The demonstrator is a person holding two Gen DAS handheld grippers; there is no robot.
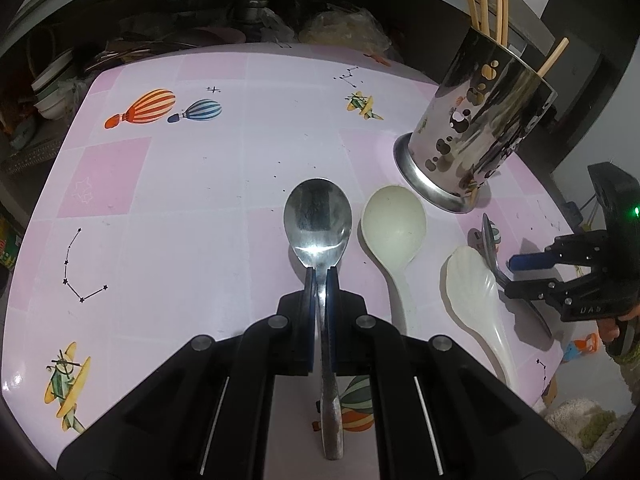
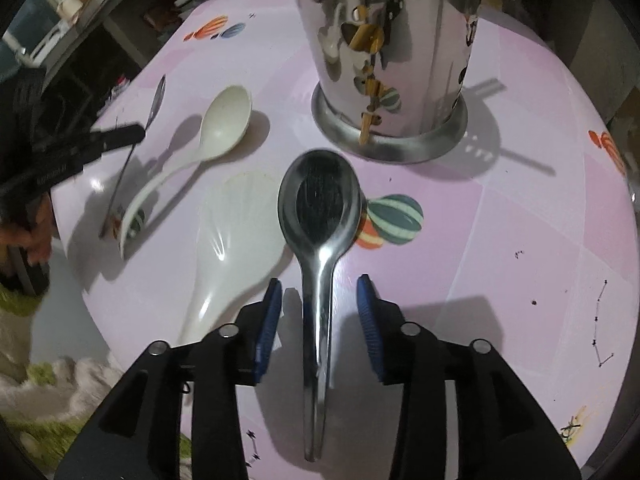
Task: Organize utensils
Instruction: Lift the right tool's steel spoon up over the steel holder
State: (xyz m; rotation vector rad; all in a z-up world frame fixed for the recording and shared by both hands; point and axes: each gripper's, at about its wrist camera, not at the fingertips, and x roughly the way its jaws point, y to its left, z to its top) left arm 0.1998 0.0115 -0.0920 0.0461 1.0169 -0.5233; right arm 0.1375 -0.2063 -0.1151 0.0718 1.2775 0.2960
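In the left wrist view my left gripper [image 1: 320, 276] is shut on the neck of a steel spoon [image 1: 318, 220], its bowl pointing away from me over the pink table [image 1: 180, 184]. To its right lie a round white spoon [image 1: 394, 228] and a ribbed white paddle [image 1: 472, 284]. My right gripper [image 2: 320, 292] is open. A second steel spoon [image 2: 320, 204] lies on the table with its handle between the blue pads [image 2: 270, 320], and neither pad touches it. A shiny steel utensil holder [image 2: 388, 60] stands just beyond it. The left gripper [image 2: 116, 136] shows at the far left of the right wrist view.
Chopsticks [image 1: 484, 8] stick up out of the holder [image 1: 476, 132]. Bowls and kitchen clutter [image 1: 52, 92] crowd the dark space behind the table's far edge. The table's right edge runs close to my right gripper [image 1: 520, 276], with a fluffy rug [image 1: 580, 420] below.
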